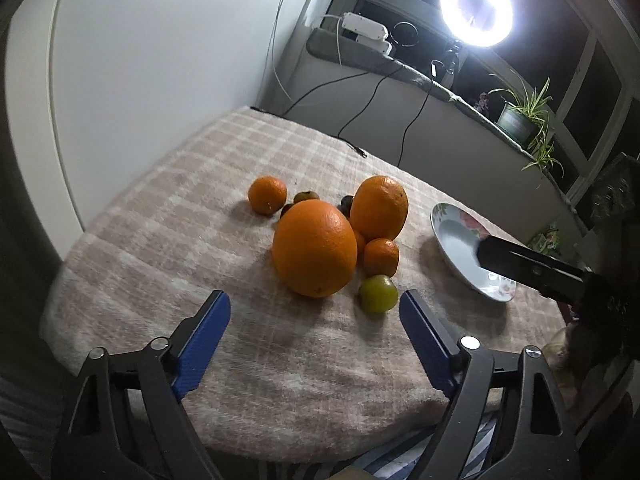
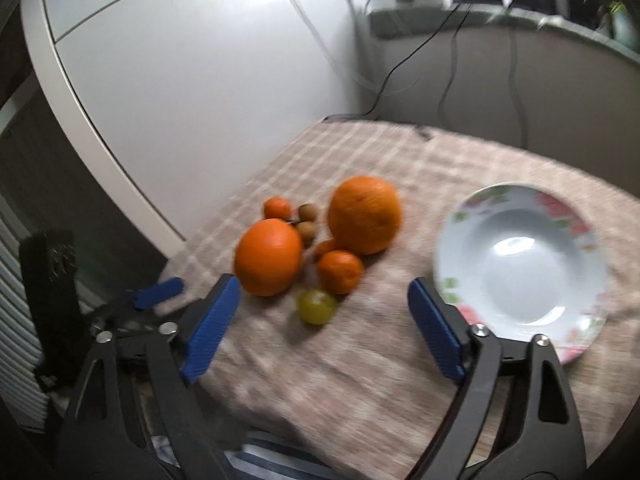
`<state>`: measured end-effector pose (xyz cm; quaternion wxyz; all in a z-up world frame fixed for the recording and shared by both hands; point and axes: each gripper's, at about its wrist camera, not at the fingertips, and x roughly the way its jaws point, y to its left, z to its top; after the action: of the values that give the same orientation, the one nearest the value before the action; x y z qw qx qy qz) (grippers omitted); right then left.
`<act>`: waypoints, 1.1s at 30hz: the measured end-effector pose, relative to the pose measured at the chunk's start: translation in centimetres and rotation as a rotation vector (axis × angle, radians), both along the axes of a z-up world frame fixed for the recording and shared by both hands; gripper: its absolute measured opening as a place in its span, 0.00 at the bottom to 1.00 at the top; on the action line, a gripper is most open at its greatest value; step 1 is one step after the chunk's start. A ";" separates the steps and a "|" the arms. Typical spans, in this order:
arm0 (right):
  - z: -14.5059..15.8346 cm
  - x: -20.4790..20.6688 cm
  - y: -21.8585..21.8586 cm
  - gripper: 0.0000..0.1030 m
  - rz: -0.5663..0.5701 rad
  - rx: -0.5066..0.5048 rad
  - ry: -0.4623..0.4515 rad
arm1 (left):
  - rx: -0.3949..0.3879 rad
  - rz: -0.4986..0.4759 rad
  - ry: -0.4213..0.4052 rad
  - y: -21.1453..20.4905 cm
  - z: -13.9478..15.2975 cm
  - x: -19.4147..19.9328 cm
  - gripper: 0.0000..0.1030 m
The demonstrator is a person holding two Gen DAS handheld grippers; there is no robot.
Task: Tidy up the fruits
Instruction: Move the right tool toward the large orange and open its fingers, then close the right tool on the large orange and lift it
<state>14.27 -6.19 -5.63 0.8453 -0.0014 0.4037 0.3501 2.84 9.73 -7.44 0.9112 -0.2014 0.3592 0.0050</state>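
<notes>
Fruits sit clustered mid-worktop on the beige checked cloth: a large round orange nearest my left claw, a second big orange behind it, small mandarins and a green-yellow round fruit. My left claw gapes wide, holding nothing, short of the large orange. My right claw is equally wide and empty, its right finger overlapping the rim of the white floral plate, which lies to the right of the fruit.
</notes>
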 end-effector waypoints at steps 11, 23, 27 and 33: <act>-3.1 4.1 5.5 0.63 0.094 0.024 0.203 | -0.085 -0.034 0.019 0.9 -1.7 2.4 0.69; -4.8 5.8 7.7 0.60 0.121 0.050 0.319 | -0.098 -0.037 0.025 1.6 -3.1 3.4 0.68; -5.0 6.0 8.3 0.60 0.124 0.041 0.328 | -0.106 -0.040 0.027 1.8 -3.6 3.8 0.68; -5.1 6.1 8.8 0.60 0.132 0.033 0.342 | -0.126 -0.045 0.031 1.9 -3.8 4.1 0.68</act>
<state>20.32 2.56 -10.77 0.7392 0.0455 0.5349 0.4066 6.98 11.60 -11.26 0.8909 -0.2503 0.3774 -0.0352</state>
